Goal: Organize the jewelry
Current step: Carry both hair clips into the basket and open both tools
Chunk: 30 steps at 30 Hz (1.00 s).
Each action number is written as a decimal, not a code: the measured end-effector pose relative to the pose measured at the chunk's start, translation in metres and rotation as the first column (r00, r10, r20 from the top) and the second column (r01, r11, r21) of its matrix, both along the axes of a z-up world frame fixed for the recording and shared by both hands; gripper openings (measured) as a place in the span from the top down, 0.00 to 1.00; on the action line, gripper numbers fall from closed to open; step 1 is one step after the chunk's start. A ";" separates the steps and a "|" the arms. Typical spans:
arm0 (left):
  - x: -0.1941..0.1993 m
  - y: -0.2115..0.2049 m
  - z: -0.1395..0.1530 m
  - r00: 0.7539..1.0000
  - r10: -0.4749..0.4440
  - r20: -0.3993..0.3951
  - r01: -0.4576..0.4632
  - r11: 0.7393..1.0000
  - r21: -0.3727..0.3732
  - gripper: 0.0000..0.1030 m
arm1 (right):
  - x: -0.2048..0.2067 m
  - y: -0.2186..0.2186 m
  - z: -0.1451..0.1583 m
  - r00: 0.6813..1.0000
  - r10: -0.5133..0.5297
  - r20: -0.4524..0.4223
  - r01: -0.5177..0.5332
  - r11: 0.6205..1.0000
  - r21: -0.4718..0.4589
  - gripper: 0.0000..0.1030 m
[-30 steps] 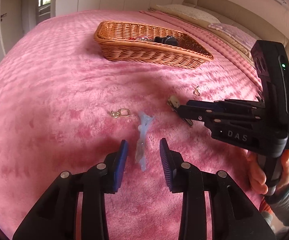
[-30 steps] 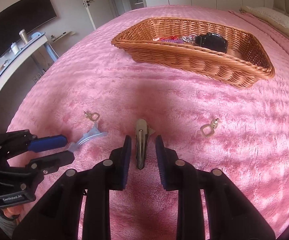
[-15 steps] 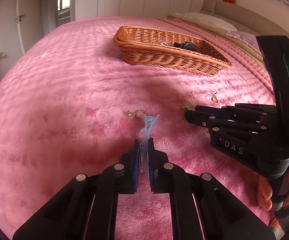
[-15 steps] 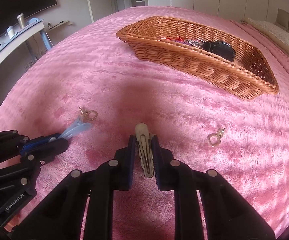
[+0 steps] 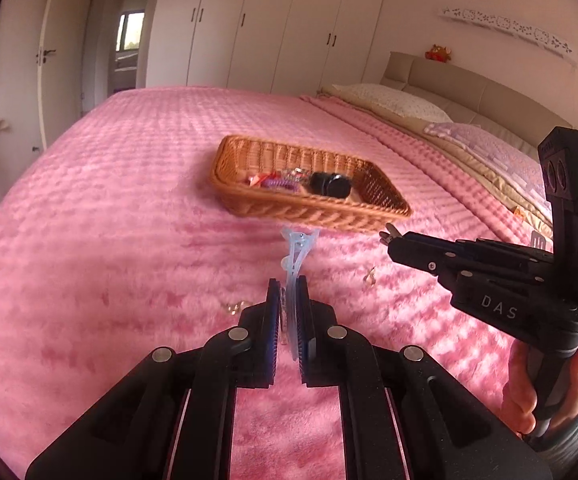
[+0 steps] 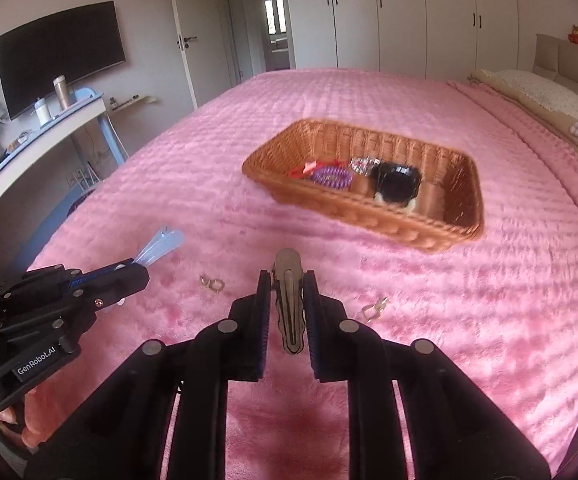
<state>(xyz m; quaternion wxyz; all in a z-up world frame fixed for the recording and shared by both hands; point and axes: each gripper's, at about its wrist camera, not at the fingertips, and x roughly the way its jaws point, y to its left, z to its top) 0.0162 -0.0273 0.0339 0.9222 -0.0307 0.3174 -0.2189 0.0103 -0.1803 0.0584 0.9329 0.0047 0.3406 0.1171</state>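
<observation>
Inside the wicker basket (image 6: 453,216) lie a purple coil (image 6: 332,176) and black watch (image 6: 397,187); both jaws grip hair clips.

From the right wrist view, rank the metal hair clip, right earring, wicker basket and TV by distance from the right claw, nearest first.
1. Metal hair clip, gripped in the right claw.
2. Right earring, on the blanket just right.
3. Wicker basket, ahead, slightly right.
4. TV, far left wall.

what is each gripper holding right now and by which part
Left gripper pinches the translucent blue hair clip by its tail end. Right gripper clamps the metal hair clip along its middle, sides against the fingers.
</observation>
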 end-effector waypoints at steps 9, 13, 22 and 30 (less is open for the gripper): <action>0.061 -0.037 0.053 0.995 -0.014 0.095 0.016 1.000 -0.014 0.94 | 0.063 -0.054 0.052 0.992 -0.096 0.077 0.098 0.995 -0.028 0.86; 0.108 -0.056 0.060 0.996 -0.005 0.086 0.007 1.000 -0.022 0.94 | 0.112 -0.083 0.048 0.991 -0.135 0.026 0.135 0.991 -0.005 0.86; 0.198 -0.083 0.024 0.999 0.038 -0.011 -0.038 0.999 -0.029 0.94 | 0.202 -0.115 -0.008 0.972 -0.186 -0.141 0.188 0.982 -0.001 0.86; 0.229 -0.103 -0.025 0.994 0.048 -0.101 -0.047 0.999 0.014 0.94 | 0.243 -0.122 -0.057 0.941 -0.194 -0.277 0.193 0.981 -0.029 0.86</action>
